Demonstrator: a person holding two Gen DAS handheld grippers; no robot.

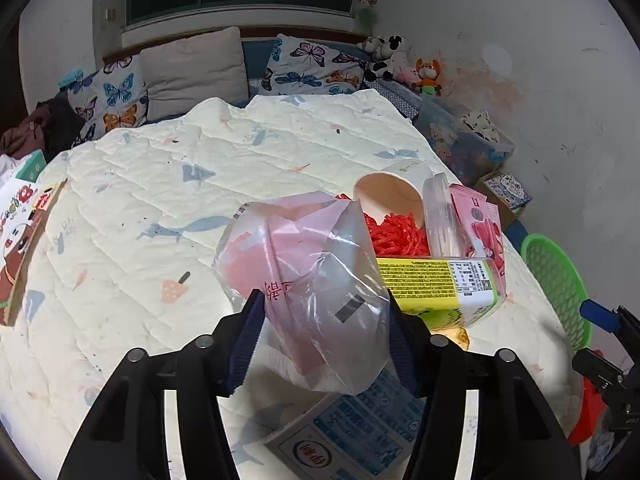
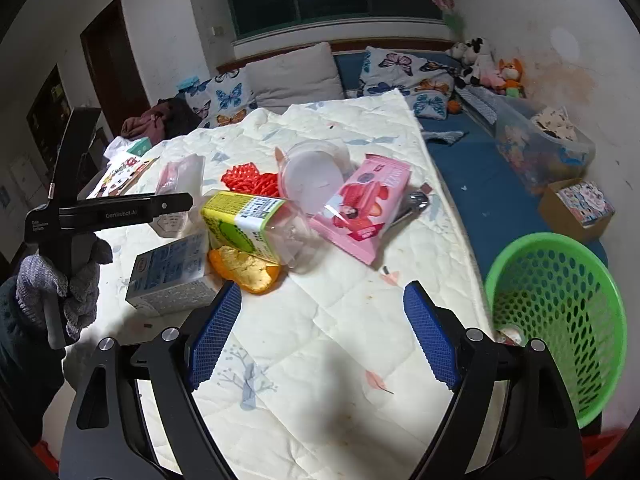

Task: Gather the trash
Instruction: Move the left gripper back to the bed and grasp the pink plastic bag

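Only right wrist view shows orange peel [image 2: 246, 270] beside green basket's [image 2: 560, 320] side.

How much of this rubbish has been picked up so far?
Barely begun. The green basket holds perhaps one small item. The left gripper grips a plastic bag; the right gripper is open, holding nothing. The orange peel, pink wrapper and cartons remain.

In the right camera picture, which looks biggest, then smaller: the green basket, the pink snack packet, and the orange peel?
1. green basket, though it sits closest to the camera, which makes it look bigger.
2. pink snack packet.
3. orange peel.
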